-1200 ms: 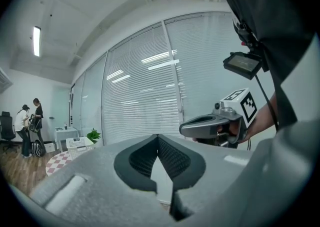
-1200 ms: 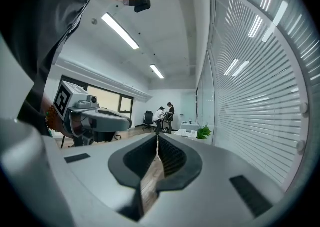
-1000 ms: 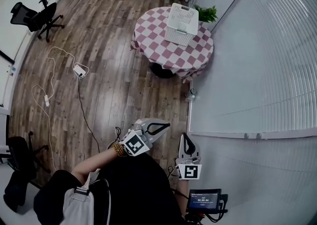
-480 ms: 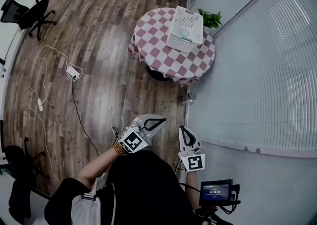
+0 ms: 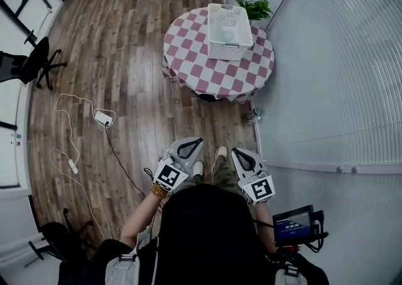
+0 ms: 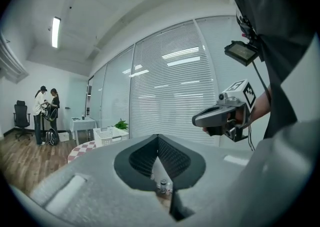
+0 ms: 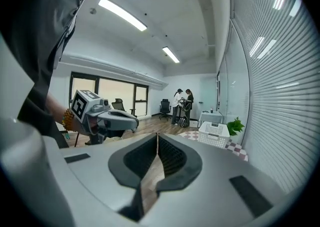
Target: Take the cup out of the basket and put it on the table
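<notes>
A white slatted basket (image 5: pixel 227 23) stands on a round table with a red-and-white checked cloth (image 5: pixel 201 67), far ahead of me. A pale cup (image 5: pixel 227 36) lies inside the basket. My left gripper (image 5: pixel 195 143) and right gripper (image 5: pixel 236 151) are held close to my body, well short of the table, both shut with nothing between the jaws. The left gripper view shows its jaws (image 6: pixel 158 138) meeting, the basket (image 6: pixel 106 133) small in the distance and the right gripper (image 6: pixel 198 119) beside it. From the right gripper (image 7: pixel 157 136), the basket (image 7: pixel 214 132) is also far off.
A green plant (image 5: pixel 254 9) stands behind the table by the slatted glass wall (image 5: pixel 339 58). Cables and a power strip (image 5: pixel 102 118) lie on the wood floor at left. Office chairs (image 5: pixel 28 64) stand at far left. Two people (image 7: pixel 182 106) stand at the room's far end.
The person has stepped forward and turned, so the table and basket now sit centred ahead and the cup shows inside the basket. Both grippers stayed shut and moved apart slightly.
</notes>
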A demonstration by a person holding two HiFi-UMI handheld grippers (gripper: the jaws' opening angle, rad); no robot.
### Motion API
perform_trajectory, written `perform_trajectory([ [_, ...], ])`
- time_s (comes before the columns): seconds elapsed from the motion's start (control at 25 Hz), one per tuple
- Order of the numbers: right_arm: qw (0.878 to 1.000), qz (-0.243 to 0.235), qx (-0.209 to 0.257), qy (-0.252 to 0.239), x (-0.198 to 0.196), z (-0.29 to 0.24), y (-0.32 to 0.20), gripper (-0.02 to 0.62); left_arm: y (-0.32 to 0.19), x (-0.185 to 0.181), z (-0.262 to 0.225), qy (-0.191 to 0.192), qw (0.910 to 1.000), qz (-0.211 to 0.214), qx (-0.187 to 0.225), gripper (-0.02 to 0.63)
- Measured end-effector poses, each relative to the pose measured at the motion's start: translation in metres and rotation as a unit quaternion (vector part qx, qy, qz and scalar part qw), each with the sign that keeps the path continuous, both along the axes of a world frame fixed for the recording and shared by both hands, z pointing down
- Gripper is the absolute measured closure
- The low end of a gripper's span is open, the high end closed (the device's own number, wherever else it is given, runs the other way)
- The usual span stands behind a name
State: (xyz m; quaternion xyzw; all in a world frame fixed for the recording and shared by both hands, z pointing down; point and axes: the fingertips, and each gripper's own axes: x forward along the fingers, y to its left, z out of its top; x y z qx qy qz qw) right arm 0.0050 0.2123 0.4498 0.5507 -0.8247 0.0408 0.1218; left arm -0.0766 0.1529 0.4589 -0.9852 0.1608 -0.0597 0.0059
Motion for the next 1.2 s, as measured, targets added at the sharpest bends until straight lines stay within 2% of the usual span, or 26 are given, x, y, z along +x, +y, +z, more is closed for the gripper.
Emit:
perform_trajectory([
  [0.32, 0.999, -0.023, 0.001, -0.027, 0.007, 0.017, -0.051, 0.584, -0.024, 0.012, 0.015, -0.01, 0.9998, -0.015, -0.007, 0.603],
  [0.48, 0.998, -0.05, -0.003, -0.025, 0.014, 0.021, -0.093, 0.584, -0.05, 0.018, 0.019, -0.02, 0.9986, -0.044, -0.022, 0.603],
  [0.68, 0.997, -0.074, 0.001, -0.028, 0.031, 0.022, -0.143, 0.584, -0.086, 0.041, 0.024, -0.045, 0.9982, -0.034, -0.019, 0.601],
  [0.84, 0.995, -0.088, -0.01, -0.033, 0.054, 0.028, -0.179, 0.584, -0.131, 0.072, 0.018, -0.057, 0.9977, -0.036, -0.01, 0.601],
  [0.96, 0.995, -0.09, -0.012, -0.039, 0.084, 0.03, -0.211, 0.584, -0.163, 0.109, 0.008, -0.056, 0.9978, -0.034, -0.01, 0.603],
  [1.08, 0.996, -0.082, -0.004, -0.044, 0.11, 0.026, -0.239, 0.584, -0.178, 0.147, -0.001, -0.058, 0.9982, -0.012, -0.008, 0.601],
  [1.2, 0.996, -0.061, -0.004, -0.058, 0.135, 0.024, -0.26, 0.584, -0.181, 0.183, -0.004, -0.072, 0.997, 0.027, -0.008, 0.601],
])
